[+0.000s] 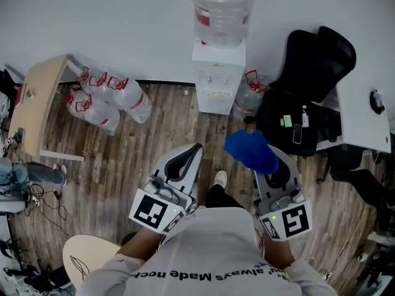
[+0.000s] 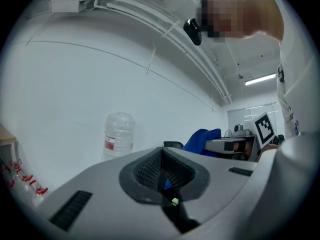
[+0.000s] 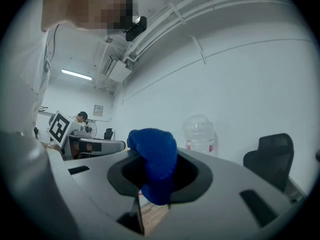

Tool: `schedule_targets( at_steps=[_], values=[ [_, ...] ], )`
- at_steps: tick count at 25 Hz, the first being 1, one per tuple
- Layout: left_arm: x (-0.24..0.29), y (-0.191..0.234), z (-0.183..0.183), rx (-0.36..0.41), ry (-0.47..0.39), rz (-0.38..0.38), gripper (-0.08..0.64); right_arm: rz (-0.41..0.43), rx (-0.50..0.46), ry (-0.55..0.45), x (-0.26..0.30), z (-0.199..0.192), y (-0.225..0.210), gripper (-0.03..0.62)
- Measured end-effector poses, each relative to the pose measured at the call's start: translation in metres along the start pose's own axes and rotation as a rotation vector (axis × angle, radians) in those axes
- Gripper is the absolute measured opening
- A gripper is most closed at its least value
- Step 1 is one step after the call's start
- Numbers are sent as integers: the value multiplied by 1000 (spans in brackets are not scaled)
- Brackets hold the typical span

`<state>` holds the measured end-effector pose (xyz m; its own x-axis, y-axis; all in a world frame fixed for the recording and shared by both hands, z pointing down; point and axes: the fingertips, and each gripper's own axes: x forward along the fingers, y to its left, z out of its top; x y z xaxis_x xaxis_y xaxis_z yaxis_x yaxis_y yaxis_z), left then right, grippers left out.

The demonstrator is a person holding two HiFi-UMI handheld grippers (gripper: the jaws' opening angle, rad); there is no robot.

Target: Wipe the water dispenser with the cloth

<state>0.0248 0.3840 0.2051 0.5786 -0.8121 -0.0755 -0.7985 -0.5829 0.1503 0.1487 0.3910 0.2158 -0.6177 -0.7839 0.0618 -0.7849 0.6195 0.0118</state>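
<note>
Water dispenser (image 1: 217, 79), a white cabinet, stands at 12 o'clock from us against the white wall (image 1: 111, 23), with a large clear bottle (image 1: 221, 8) upended on top of it. We cannot read the bottle's red label. The cloth (image 1: 251, 152) is blue and fluffy, bunched up and well apart from the dispenser. Our right gripper (image 3: 159, 181) pinches it between its jaws, and a thick fold stands above them. Our left gripper (image 1: 192, 150) has its jaws pressed together with nothing between them, and it hangs beside the right one over the floor.

Under us lies a floor (image 1: 154, 134) of brown wooden planks. One more bottle with a red handle (image 1: 249, 97) leans just beside the dispenser at 1 o'clock. At 10 o'clock several such bottles (image 1: 105, 97) lie heaped next to a light wooden table (image 1: 40, 103). A black office chair (image 1: 315, 60) stands at 2 o'clock, near a white desk (image 1: 364, 116) at 3 o'clock. A round wooden seat (image 1: 86, 254) shows at 7 o'clock.

Each gripper carries a cube with black-and-white square markers. Across our white shirt (image 1: 210, 251) runs dark print, upside down, of which we can read only "always Made".
</note>
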Motion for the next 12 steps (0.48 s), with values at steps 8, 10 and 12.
schedule_targets(
  at_steps=[8, 10, 12],
  values=[
    [78, 21, 3, 2, 1, 8, 20, 14, 8, 2, 41, 5, -68, 106],
    [95, 27, 2, 5, 1, 16, 20, 19, 10, 3, 51, 5, -83, 106],
    [109, 31, 2, 6, -1, 25, 20, 27, 9, 7, 59, 4, -95, 106]
  ],
)
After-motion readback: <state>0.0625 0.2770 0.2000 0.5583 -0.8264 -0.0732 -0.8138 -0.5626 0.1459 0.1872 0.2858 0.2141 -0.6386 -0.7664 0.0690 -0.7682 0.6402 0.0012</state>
